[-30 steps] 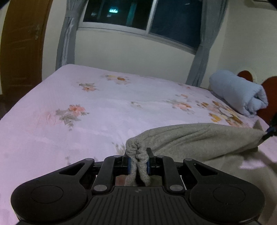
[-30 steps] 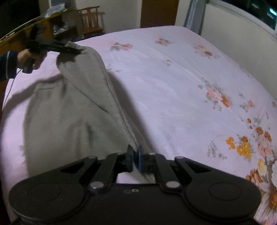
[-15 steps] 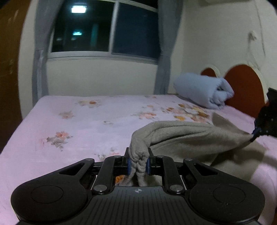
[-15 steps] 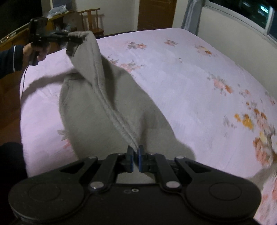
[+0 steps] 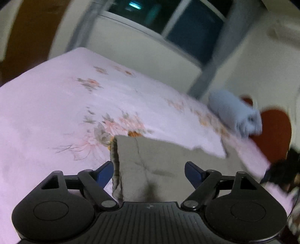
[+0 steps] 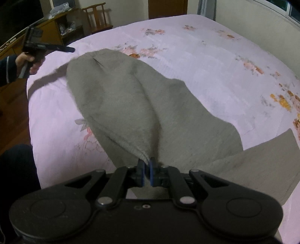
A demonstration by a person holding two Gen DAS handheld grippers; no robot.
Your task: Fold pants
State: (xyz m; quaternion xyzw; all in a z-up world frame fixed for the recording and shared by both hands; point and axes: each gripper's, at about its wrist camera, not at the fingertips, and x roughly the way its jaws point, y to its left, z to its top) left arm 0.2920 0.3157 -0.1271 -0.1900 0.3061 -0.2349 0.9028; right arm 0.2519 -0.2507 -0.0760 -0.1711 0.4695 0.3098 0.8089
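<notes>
Pants: one grey fleece pair lies on one pink floral bedsheet, long axis stretching from the right gripper, pinching a hem, toward the left gripper, whose jaws are opening, gripping nothing.

Grey fleece pants lie folded over on the floral bedsheet.

Fuzzy matt grey knit pants lie on a smooth floral cotton-like bedsheet; wooden chair behind.
</notes>
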